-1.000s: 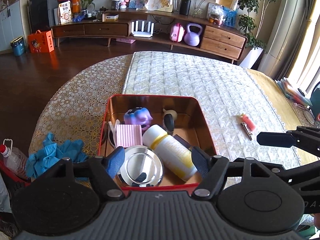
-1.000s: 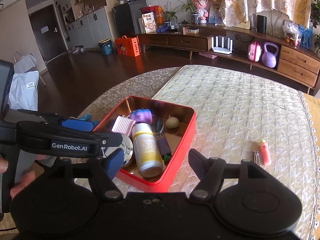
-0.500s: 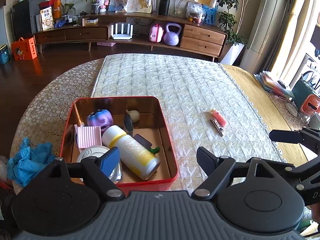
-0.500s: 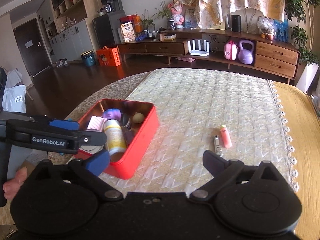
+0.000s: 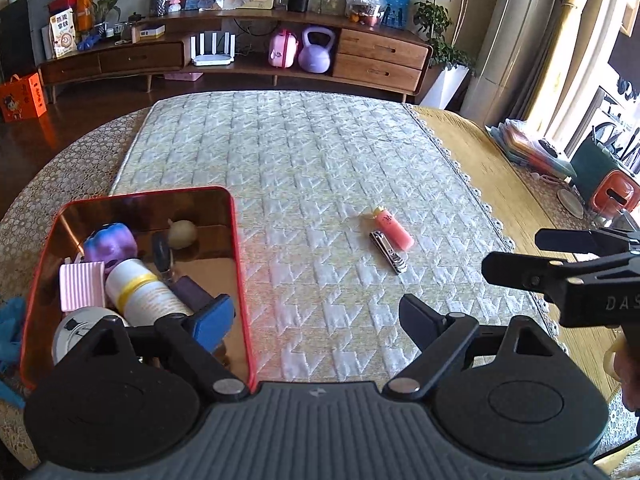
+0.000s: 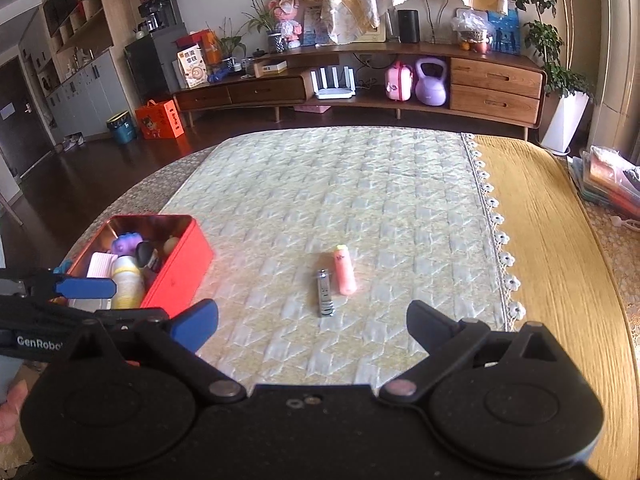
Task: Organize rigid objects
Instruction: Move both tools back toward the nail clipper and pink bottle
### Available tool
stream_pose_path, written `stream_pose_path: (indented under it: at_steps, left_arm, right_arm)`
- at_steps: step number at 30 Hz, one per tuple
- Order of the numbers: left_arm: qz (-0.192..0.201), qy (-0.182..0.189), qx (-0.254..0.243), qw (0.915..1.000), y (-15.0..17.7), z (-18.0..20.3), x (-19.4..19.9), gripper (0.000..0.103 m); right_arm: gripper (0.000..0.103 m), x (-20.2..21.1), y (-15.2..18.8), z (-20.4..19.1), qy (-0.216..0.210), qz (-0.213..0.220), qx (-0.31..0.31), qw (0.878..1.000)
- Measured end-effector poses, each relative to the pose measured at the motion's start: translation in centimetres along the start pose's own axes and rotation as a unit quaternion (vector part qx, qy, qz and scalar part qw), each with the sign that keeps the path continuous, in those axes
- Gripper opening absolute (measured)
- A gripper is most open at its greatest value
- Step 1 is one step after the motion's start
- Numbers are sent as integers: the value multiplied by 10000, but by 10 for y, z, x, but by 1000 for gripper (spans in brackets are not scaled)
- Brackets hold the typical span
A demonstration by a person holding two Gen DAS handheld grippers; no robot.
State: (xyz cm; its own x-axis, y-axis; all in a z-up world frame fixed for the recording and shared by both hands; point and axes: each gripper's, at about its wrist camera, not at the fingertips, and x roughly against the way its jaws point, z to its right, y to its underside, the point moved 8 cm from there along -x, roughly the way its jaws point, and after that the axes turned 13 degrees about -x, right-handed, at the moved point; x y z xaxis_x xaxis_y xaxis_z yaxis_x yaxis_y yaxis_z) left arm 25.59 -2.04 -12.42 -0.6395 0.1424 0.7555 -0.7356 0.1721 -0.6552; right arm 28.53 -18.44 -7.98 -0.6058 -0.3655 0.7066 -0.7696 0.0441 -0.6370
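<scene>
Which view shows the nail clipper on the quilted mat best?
The right wrist view: the nail clipper lies centred, lengthwise, beside the pink lighter. In the left wrist view it lies diagonal, off to the right, still unobstructed.

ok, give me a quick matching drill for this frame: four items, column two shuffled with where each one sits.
Items:
1. nail clipper
2. white bottle
3. purple kettlebell
4. pink lighter

Places:
A. in the red tin
B. on the quilted mat, the right one of the pair in the right wrist view
C. on the sideboard shelf
D. on the quilted mat, the left one of the pair in that view

Pairs: 1-D, 2-A, 3-C, 4-B
</scene>
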Motion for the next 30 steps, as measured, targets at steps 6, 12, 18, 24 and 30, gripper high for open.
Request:
stream_pose_path:
  at_steps: [6,12,18,24,30]
  left_arm:
    - [-55,-40,-45,10000,-9,21,-28,90]
    - [-39,-244,24,9997,-16,29,-57,90]
    - [-35,-355,29,9994,-20,42,-86,90]
    - [-129,-385,60,9992,-20,51,-114,90]
    - [-78,-472,-3,9989,-20,58,-128,90]
  right_arm:
    - [100,-30,-24,12,164,-95,0,9998]
    - [98,-60,-29,29,269,-291,-103,9992]
    - [83,-90,-27,33,241,-519,-80,9983]
    - [70,-112,-25,32,151,-670,-44,9976]
    - [53,-127,-24,33,85,-753,-119,9971]
